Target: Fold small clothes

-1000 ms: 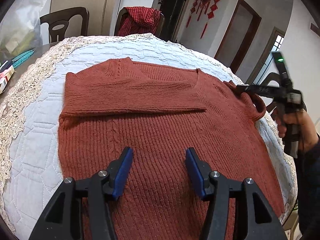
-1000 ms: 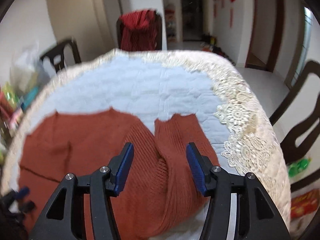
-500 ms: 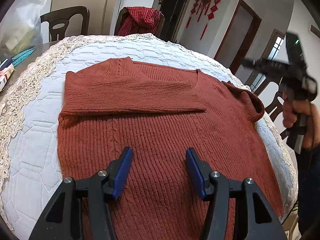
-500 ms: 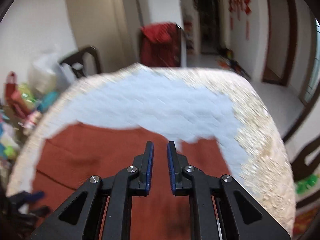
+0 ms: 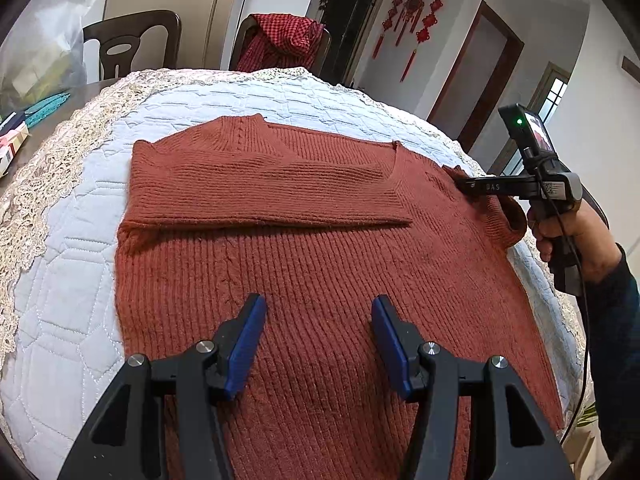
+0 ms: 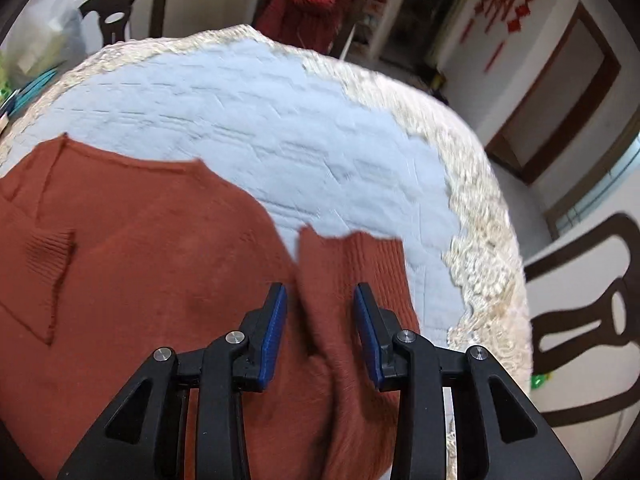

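The rust-red ribbed knit sweater (image 5: 328,248) is spread flat; left gripper (image 5: 318,338) is held open above it, right gripper (image 6: 320,330) parted astride its unfolded sleeve (image 6: 352,280)

One rust-red knitted sweater (image 5: 320,248) lies on one quilted pale-blue cover (image 5: 72,280) with a lace border. Two grippers show, the left gripper (image 5: 318,340) and the right gripper (image 6: 320,328), each with two blue-padded fingers. Three dark wooden chairs are visible: two beyond the tabletop (image 5: 132,40) (image 5: 280,44), one of them draped with one red checked cloth (image 5: 288,38), and one at the right (image 6: 592,320).
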